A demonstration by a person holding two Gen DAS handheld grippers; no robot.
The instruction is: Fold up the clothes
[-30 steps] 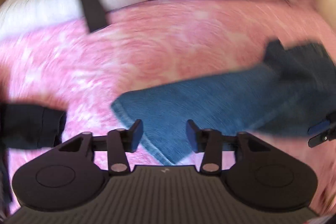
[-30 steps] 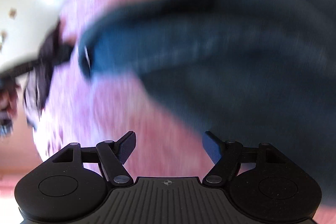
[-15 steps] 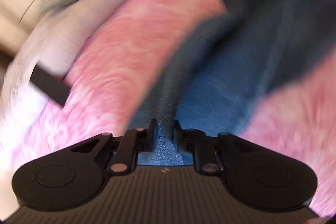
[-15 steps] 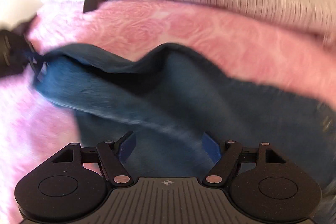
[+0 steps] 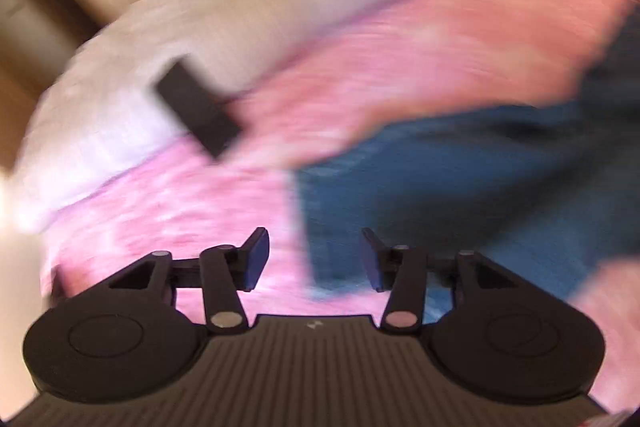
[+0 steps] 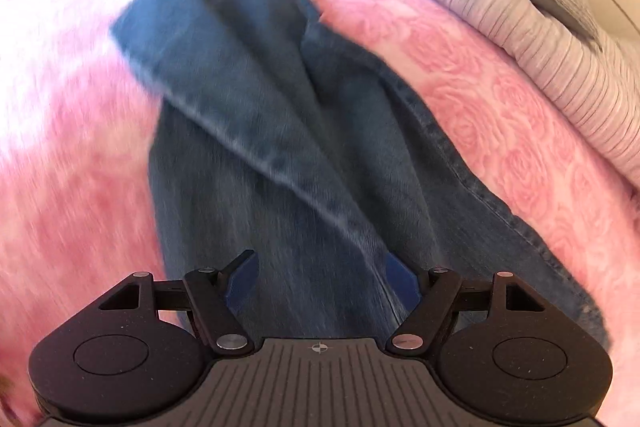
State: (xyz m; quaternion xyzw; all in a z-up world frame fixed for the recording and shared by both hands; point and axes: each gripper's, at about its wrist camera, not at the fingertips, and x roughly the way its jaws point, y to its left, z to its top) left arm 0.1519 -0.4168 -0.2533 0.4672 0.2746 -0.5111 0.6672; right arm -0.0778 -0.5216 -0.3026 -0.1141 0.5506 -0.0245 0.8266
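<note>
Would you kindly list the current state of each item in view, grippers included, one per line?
Left gripper: open, holding nothing, over the jeans' edge.
Right gripper: open, holding nothing, above the jeans.
Jeans: lying on the pink blanket, one layer folded over another, creased.
Pink blanket: spread out under the jeans.
Striped bedding: bunched beyond the blanket.

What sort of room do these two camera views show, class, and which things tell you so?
Most likely a bedroom. Blue jeans lie spread on a pink rose-patterned blanket that covers what looks like a bed, with striped pale bedding or pillows heaped at its far edge.
</note>
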